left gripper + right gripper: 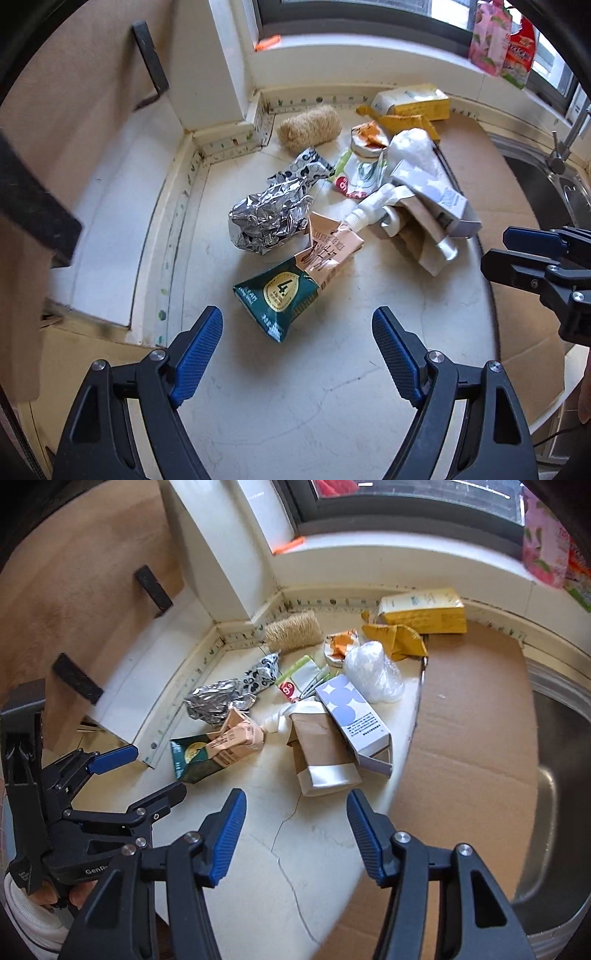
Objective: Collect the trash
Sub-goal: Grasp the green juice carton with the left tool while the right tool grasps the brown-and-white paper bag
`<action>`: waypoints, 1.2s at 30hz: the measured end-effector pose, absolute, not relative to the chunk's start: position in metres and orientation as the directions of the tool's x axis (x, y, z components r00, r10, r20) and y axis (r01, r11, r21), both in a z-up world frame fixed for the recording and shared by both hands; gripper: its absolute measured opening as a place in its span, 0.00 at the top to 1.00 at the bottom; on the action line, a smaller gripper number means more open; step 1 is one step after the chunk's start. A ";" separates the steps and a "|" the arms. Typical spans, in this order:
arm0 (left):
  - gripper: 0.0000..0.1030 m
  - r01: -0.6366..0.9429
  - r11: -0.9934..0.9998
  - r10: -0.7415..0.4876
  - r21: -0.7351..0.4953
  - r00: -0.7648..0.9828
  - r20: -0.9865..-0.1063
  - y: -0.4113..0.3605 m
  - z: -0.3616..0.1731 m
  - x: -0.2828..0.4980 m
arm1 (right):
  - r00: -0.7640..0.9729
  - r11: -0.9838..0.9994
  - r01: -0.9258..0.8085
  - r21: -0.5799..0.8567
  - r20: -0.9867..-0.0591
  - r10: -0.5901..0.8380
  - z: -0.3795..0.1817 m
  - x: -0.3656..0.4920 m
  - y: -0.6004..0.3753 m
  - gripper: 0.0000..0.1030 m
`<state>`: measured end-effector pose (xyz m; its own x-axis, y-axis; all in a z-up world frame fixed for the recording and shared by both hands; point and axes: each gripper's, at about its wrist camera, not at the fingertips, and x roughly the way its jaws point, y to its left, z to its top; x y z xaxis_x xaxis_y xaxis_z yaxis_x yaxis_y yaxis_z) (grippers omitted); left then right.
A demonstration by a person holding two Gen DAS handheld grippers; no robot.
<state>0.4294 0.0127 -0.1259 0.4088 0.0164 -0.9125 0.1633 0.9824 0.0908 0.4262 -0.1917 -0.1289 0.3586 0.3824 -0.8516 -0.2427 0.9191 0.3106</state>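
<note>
A pile of trash lies on the white counter (295, 387): a green packet (277, 299), a pink carton (328, 247), crumpled foil (269, 218), a white tube (373, 210), a brown-and-white paper bag (325, 753), a white-and-blue box (354, 716), a clear plastic bag (373, 668) and yellow packaging (424, 609). My left gripper (297, 328) is open and empty just short of the green packet. My right gripper (295, 812) is open and empty just short of the paper bag. Each gripper also shows in the other's view: the right (517, 251), the left (147, 771).
A flat cardboard sheet (472, 731) covers the counter's right side beside a steel sink (554, 184). A beige scrub pad (310, 125) lies in the back corner under the window ledge. Cabinet doors with black handles (153, 587) stand at the left. Snack bags (498, 37) hang at the window.
</note>
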 end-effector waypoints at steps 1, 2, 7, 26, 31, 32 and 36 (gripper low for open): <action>0.20 0.163 0.982 0.020 0.092 0.395 -0.919 0.013 -0.132 0.435 | 0.347 0.918 -0.241 0.316 -0.855 0.386 -0.134 0.431 -0.191 0.45; 0.20 0.165 0.982 0.024 0.095 0.386 -0.922 0.014 -0.135 0.439 | 0.339 0.917 -0.239 0.319 -0.858 0.386 -0.139 0.436 -0.190 0.45; 0.21 0.157 0.982 0.052 0.110 0.337 -0.940 0.018 -0.155 0.461 | 0.306 0.917 -0.236 0.321 -0.872 0.383 -0.159 0.456 -0.184 0.45; 0.29 0.111 0.992 0.038 0.068 0.249 -0.968 0.026 -0.189 0.495 | 0.269 0.929 -0.272 0.251 -0.907 0.324 -0.195 0.489 -0.157 0.48; 0.40 0.084 0.996 0.015 0.037 0.247 -0.969 0.025 -0.186 0.477 | 0.271 0.929 -0.265 0.259 -0.905 0.329 -0.194 0.479 -0.158 0.48; 0.43 0.079 0.996 0.009 0.029 0.248 -0.969 0.025 -0.185 0.473 | 0.268 0.927 -0.265 0.267 -0.903 0.336 -0.192 0.476 -0.158 0.49; 0.47 0.078 0.997 -0.007 0.015 0.265 -0.964 0.022 -0.178 0.454 | 0.283 0.923 -0.266 0.278 -0.893 0.350 -0.183 0.459 -0.159 0.49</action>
<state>0.4540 0.0224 -0.1778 0.2653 -0.0065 -0.9641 0.0782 0.9968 0.0148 0.4588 -0.1588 -0.1829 0.2826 0.3503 -0.8930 -0.2658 0.9231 0.2780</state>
